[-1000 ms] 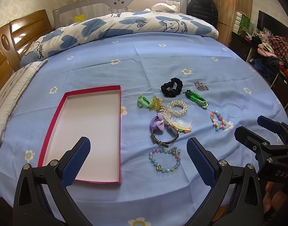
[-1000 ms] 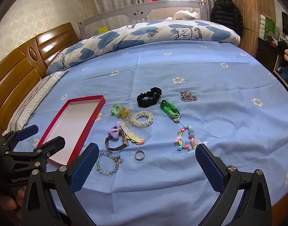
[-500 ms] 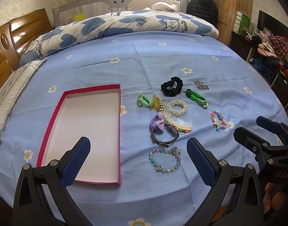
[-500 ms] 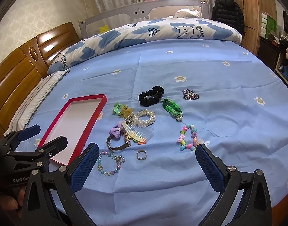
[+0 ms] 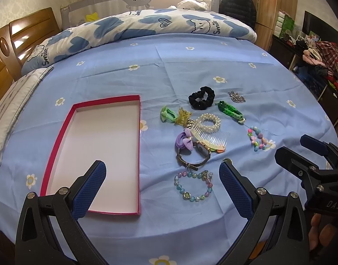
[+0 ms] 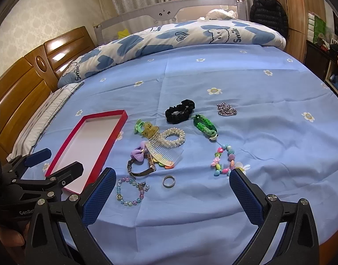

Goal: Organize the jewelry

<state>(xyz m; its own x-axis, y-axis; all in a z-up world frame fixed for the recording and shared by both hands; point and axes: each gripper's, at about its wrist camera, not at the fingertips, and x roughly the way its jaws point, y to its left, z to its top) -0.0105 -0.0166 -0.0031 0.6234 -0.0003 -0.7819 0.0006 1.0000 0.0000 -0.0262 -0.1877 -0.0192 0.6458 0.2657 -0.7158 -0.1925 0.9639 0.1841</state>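
**Blue bedsheet, jewelry loose beside an empty tray**

Bedsheet (image 6: 257, 132) under both grippers: left gripper (image 5: 162, 177) and right gripper (image 6: 172, 182) hover with fingers spread wide, holding nothing. Nearest lie a bead bracelet (image 6: 131, 191) and ring (image 6: 169, 181); the red tray (image 5: 98, 152) sits left; farther, a comb (image 6: 166, 152), pearls (image 6: 174, 135), scrunchie (image 6: 180, 111).

Blue-sheeted bed (image 5: 191, 70): red tray (image 5: 138, 154), scattered jewelry (image 5: 202, 132).
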